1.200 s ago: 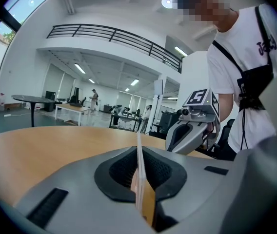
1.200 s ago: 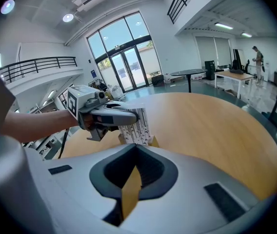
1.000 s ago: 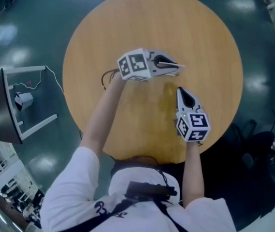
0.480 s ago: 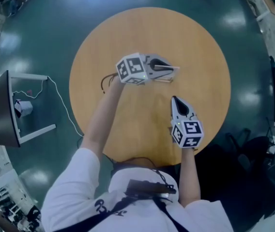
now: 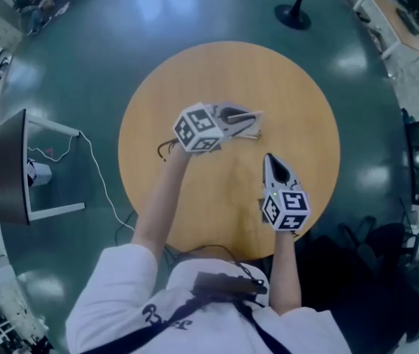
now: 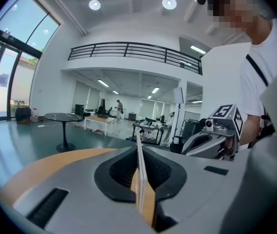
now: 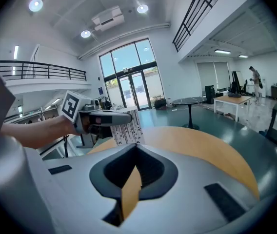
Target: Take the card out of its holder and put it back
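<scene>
Wood-topped and round, the table (image 5: 298, 109) lies below both tongs. The left tongs (image 6: 139, 152) are clamped on a thin white holder (image 7: 128, 129), seen edge-on between the jaws. The pinch is at one edge, so most of the patterned sheet sticks out free beyond the tips. That looks deliberate: it steadies the holder and leaves an open side facing the other hand.

The right tongs (image 7: 135, 147) have their jaws together with nothing between them; only a wedge of table shows low in the gap. They point toward the holder but stay apart from it, likely placed as the pulling hand, and they would have to open before taking anything.

The card itself cannot be told from the holder. Only one flat piece with a layered edge shows, so it is probably inside.

Both tools look clear of the tabletop, which is bare wood apart from a dark cord (image 5: 164, 150) by the left arm. Around it runs a glossy dark green floor (image 5: 158, 21), with a monitor (image 5: 3, 168) on a stand to one side. A black table (image 7: 189, 101), a railed balcony (image 6: 128, 50) and tall windows (image 7: 128, 65) stand farther off.
</scene>
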Motion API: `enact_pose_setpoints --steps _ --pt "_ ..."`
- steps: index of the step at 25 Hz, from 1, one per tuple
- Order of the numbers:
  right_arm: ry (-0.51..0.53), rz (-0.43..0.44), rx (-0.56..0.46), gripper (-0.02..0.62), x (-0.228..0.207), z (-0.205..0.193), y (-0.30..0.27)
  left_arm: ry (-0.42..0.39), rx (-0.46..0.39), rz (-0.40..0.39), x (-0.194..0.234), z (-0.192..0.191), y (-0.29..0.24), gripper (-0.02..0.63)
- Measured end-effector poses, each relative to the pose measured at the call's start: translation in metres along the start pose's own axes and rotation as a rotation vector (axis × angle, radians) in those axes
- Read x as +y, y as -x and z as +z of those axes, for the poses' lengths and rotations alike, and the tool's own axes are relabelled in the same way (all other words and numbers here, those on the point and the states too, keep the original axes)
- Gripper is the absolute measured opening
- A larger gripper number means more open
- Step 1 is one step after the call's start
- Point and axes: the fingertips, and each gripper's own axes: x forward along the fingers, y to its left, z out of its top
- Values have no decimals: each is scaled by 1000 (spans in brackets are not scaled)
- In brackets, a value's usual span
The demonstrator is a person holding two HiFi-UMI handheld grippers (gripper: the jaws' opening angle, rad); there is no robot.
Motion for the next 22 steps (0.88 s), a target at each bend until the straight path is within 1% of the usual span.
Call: enact_pose_setpoints --steps 4,7,10,14,18,22 --pt "13 1 -53 18 10 17 10 4 36 122 -9 7 19 28" --pt "55 -4 -112 18 19 36 24 8 80 213 -20 12 33 28" --pt "75 -8 -163 18 25 50 35 4 87 305 -26 19 45 28" --pt "67 -19 -199 18 31 61 46 13 48 415 -39 29 61 28" --pt "53 -31 -228 18 33 70 54 31 -44 502 -52 46 74 28" --pt "29 -49 -247 18 35 79 64 33 -81 579 -64 47 85 28"
